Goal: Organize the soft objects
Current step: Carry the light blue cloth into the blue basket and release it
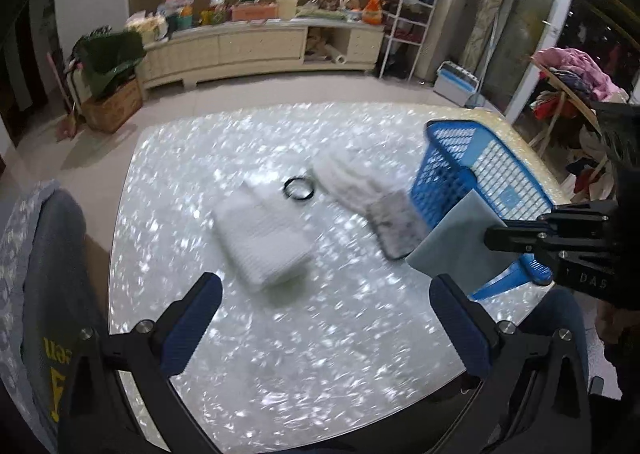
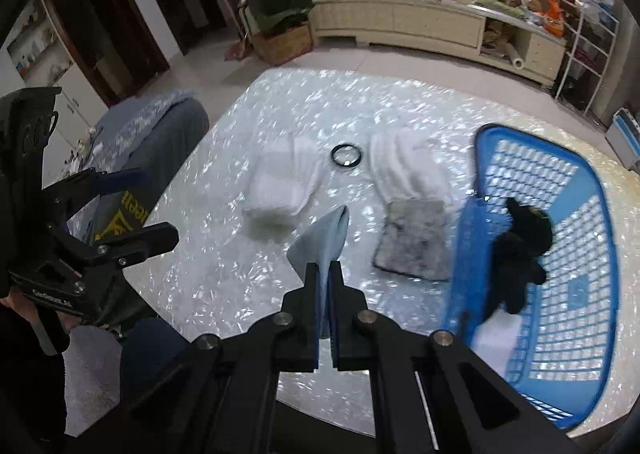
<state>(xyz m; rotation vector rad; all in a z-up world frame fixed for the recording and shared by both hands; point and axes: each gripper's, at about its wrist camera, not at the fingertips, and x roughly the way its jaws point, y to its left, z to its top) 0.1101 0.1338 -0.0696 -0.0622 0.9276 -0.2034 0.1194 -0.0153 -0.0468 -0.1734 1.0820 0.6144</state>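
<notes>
Now the right tool (image 2: 327,274) is closed on a cloth (image 2: 322,238), held above the tabletop (image 2: 224,286) probably for the basket (image 2: 568,254), while the left tool (image 1: 326,318) is wide open and empty.

Each hand-held gripper (image 2: 327,274) is black plastic with silver screws; the left one (image 1: 324,296) carries blue finger pads (image 1: 190,328)

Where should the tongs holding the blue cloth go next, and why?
Probably sideways over the blue basket, then let go. The right tongs are shut on the light blue cloth, lifted off the table, and a black glove already lies in that basket.
</notes>
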